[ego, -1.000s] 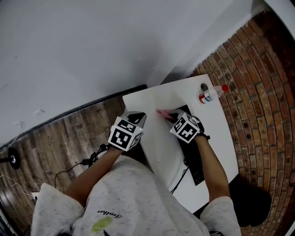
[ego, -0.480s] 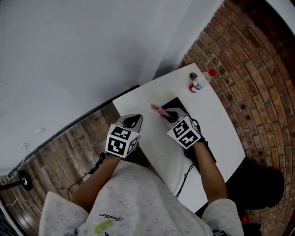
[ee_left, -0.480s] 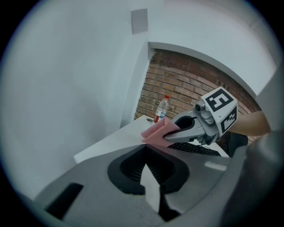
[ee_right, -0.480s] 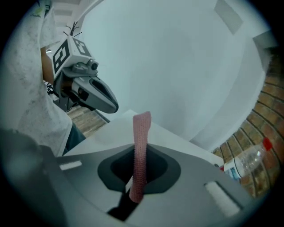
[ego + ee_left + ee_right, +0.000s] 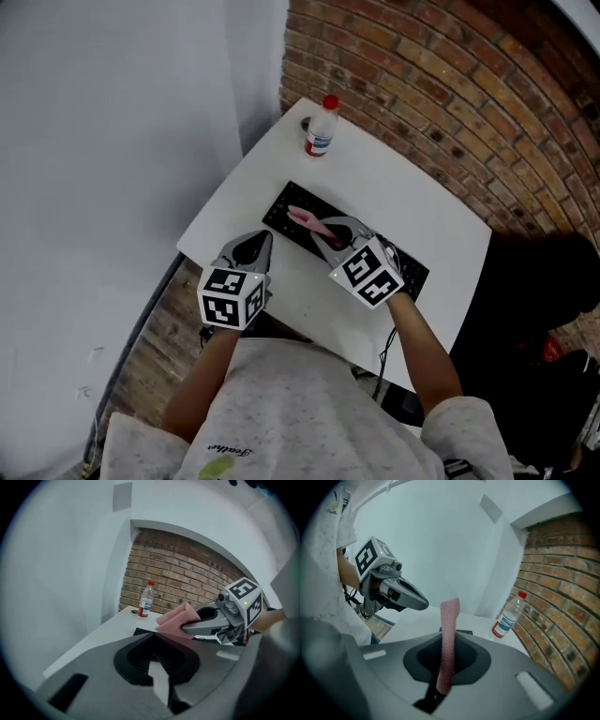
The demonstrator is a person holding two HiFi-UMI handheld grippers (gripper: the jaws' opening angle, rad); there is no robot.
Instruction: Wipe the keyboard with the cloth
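A black keyboard [image 5: 412, 270] lies across the white table [image 5: 412, 202]. My right gripper [image 5: 325, 234] hangs over the keyboard's left part, shut on a pink cloth [image 5: 307, 219] that sticks out past its tips. In the right gripper view the cloth [image 5: 449, 634] stands up as a narrow strip between the jaws. My left gripper [image 5: 262, 242] sits to the left of it, by the table's near-left edge, shut with nothing in it. From the left gripper view I see the right gripper [image 5: 187, 627] holding the cloth [image 5: 176, 618] above the keyboard [image 5: 140, 632].
A plastic water bottle [image 5: 321, 127] with a red cap stands at the table's far corner, beside a small dark round hole [image 5: 307, 123]. A brick wall [image 5: 450, 84] runs behind the table and a white wall [image 5: 112, 141] to the left. Wooden floor [image 5: 141, 356] lies below.
The head view has swung round, so the table and brick wall now sit higher and more central. The right gripper still holds the cloth over the keyboard's left end; the left gripper stays beside it.
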